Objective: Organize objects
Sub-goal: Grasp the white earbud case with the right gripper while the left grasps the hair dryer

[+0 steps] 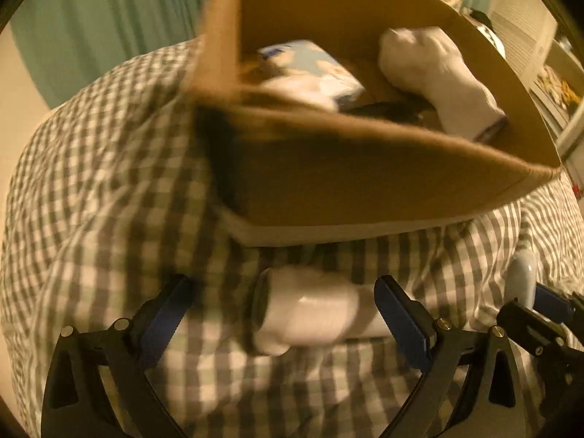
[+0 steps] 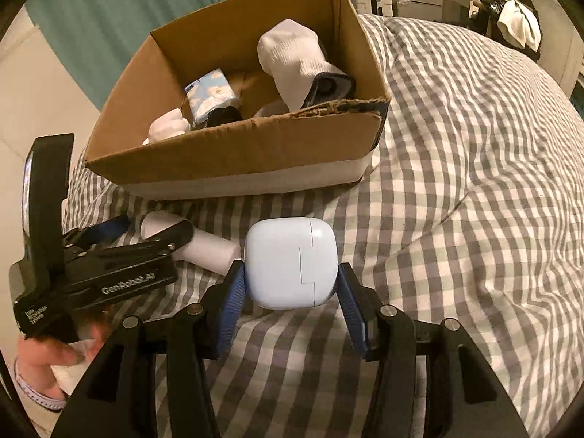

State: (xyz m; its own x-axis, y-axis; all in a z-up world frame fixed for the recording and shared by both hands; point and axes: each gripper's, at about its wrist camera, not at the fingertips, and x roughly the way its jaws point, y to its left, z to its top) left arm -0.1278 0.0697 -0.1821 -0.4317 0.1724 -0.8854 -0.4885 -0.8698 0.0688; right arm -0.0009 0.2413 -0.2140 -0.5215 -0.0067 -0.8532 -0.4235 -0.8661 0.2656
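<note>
The right hand-held gripper (image 2: 290,297) pinches a pale blue rounded case (image 2: 291,262) between its blue pads, holding it above the checked bedcover (image 2: 456,200). Just to its left, the left hand-held gripper (image 1: 281,314) stands spread, its blue pads on either side of a rolled white sock (image 1: 306,310) without touching it; the sock lies on the bedcover, blurred in the left wrist view. A person's hand (image 2: 54,357) grips the left tool at the lower left edge. Beyond both, a cardboard box (image 2: 233,157) sits on the bed. Inside it are a large white sock roll (image 2: 292,58) leaning against the right wall, a blue packet with cloud print (image 2: 211,95), and a small white bundle (image 2: 168,127) near the front left corner. Teal curtains (image 2: 109,11) hang behind the box.
</note>
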